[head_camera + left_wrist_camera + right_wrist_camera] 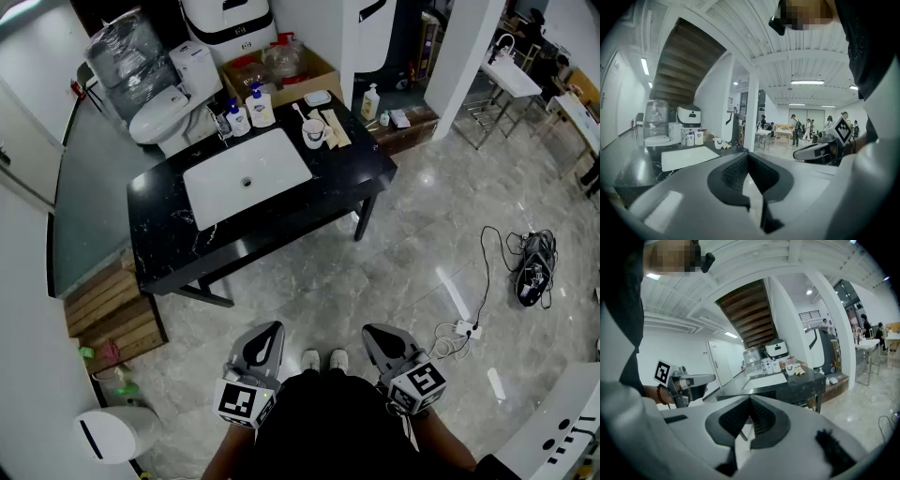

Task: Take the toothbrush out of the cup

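- Left gripper and right gripper sit at the bottom of the frame, close to the person's body. Fingers of both are clenched, with nothing between them.
- Toothbrush leans in a white cup at upper centre, on the black worktop beside the sink. It is well apart from both grippers.
- Risk: fingers arriving clenched would knock the cup over.
- Risk: a slanted pull may drag the unbraced cup toward the soap bottles.

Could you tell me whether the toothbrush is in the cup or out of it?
In. The head view shows the toothbrush standing tilted in the white cup on the black counter, beside the sink.
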A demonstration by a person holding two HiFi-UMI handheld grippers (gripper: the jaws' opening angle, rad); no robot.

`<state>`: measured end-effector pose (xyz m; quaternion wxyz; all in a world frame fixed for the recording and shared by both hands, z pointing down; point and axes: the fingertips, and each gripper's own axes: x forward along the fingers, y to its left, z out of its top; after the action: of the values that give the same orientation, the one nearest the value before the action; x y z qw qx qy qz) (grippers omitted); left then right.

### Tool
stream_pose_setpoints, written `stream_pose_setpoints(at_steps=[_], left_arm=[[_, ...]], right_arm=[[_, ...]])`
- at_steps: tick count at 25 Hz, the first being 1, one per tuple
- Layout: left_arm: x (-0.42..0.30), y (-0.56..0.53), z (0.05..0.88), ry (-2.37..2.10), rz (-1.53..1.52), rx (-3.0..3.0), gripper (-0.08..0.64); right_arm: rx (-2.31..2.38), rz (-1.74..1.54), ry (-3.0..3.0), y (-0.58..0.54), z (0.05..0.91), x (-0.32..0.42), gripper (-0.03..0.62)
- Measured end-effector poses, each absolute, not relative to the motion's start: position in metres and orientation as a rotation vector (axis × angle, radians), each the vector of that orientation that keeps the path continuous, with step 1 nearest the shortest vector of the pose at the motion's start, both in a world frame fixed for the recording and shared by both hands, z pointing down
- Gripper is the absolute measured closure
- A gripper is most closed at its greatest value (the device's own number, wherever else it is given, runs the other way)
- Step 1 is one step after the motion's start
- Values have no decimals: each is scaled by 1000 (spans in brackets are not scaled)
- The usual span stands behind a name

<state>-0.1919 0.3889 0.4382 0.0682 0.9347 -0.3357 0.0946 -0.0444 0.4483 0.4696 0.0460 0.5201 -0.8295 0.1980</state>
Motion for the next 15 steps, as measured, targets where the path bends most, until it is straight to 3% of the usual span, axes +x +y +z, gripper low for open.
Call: stream_pose_setpoints(at_steps=[15], left_arm=[[-152,391,429,-1049,282,2806,552]], right_arm=[[1575,631,-2609,450,469,3,580]])
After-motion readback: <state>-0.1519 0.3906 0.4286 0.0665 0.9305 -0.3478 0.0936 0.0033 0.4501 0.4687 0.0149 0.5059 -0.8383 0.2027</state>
